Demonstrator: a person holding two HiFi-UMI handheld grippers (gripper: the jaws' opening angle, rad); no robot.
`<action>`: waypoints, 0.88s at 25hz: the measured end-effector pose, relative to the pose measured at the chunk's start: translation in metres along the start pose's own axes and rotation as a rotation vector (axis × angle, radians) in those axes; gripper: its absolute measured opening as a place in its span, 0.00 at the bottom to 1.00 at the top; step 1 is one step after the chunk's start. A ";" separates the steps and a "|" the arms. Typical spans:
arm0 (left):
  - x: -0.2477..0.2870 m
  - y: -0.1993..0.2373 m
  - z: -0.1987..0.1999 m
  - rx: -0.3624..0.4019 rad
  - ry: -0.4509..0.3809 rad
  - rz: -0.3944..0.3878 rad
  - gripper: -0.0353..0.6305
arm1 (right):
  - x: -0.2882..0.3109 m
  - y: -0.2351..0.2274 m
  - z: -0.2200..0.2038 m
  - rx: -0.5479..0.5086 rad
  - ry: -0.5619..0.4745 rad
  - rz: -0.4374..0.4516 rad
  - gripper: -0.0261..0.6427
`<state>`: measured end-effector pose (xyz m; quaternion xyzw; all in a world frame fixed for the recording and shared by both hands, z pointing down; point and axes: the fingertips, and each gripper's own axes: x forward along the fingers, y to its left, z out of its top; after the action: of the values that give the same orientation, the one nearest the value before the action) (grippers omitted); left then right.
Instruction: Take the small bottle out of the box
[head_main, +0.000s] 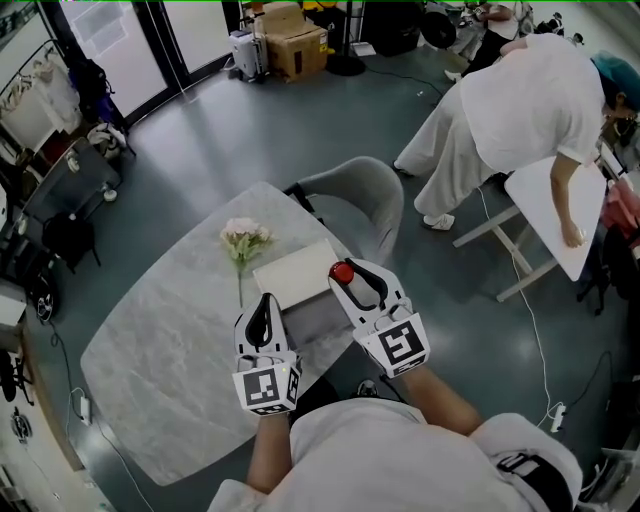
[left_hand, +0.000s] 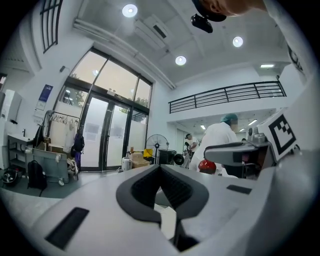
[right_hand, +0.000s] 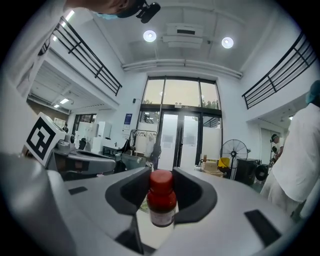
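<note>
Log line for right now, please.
right gripper: shut on small bottle | small bottle: upright, above box | left gripper: shut, empty

One tabletop (head_main: 150, 370). On it: one white box (head_main: 295, 275) and one flower sprig (head_main: 245, 240). Above it: two tools, the left tool (head_main: 265, 305) and the right tool (head_main: 352, 283), and one small bottle (head_main: 342, 271). Beyond it: one grey chair (head_main: 365, 195), one person (head_main: 520, 110), one cardboard box (head_main: 295, 40).

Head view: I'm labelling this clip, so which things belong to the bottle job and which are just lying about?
Job: small bottle, gripped by the right hand-held gripper; box on the table.
Lying about: flowers, grey chair, cardboard carton.
</note>
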<state>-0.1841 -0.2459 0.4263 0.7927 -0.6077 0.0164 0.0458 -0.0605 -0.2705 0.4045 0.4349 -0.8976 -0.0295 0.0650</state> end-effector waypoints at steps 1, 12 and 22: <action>0.001 -0.002 0.002 0.003 -0.003 -0.004 0.09 | -0.001 -0.001 0.001 -0.013 -0.006 0.000 0.27; 0.006 -0.010 0.009 0.002 -0.015 -0.032 0.09 | 0.000 -0.008 0.009 -0.022 -0.028 -0.011 0.27; 0.008 -0.006 0.007 0.010 -0.011 -0.027 0.09 | -0.002 -0.016 0.010 -0.045 -0.050 -0.034 0.27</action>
<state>-0.1764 -0.2524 0.4199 0.8010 -0.5973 0.0143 0.0387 -0.0483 -0.2785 0.3924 0.4476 -0.8906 -0.0618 0.0517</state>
